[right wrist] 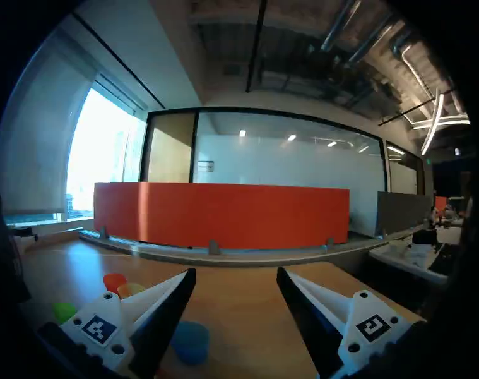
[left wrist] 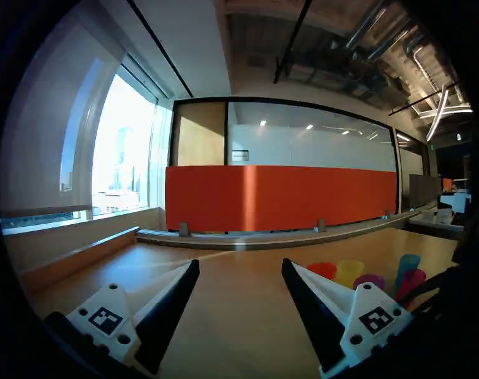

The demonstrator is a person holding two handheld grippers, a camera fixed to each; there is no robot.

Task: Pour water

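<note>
Left gripper (left wrist: pixel 240 261) and right gripper (right wrist: pixel 236 270) hover, jaws apart, above open table (left wrist: pixel 239 316); cups (left wrist: pixel 349 271) stand between them; an orange partition (left wrist: pixel 277 199) lines the far edge.

Strong daylight was admitted through the window (left wrist: pixel 116 158) on the left of both views, and its panes were blown out to near white. A brighter vertical band was cast on the orange partition (left wrist: pixel 252 197), and a warm sheen was laid over the wooden table (left wrist: pixel 239 303). The ceiling (left wrist: pixel 365 44) was left dim, broken by a glaring strip light (left wrist: pixel 438 114). Straight lines were bowed toward the edges by fisheye distortion. The blue cup (right wrist: pixel 190 341) was rendered soft, possibly out of focus.
</note>
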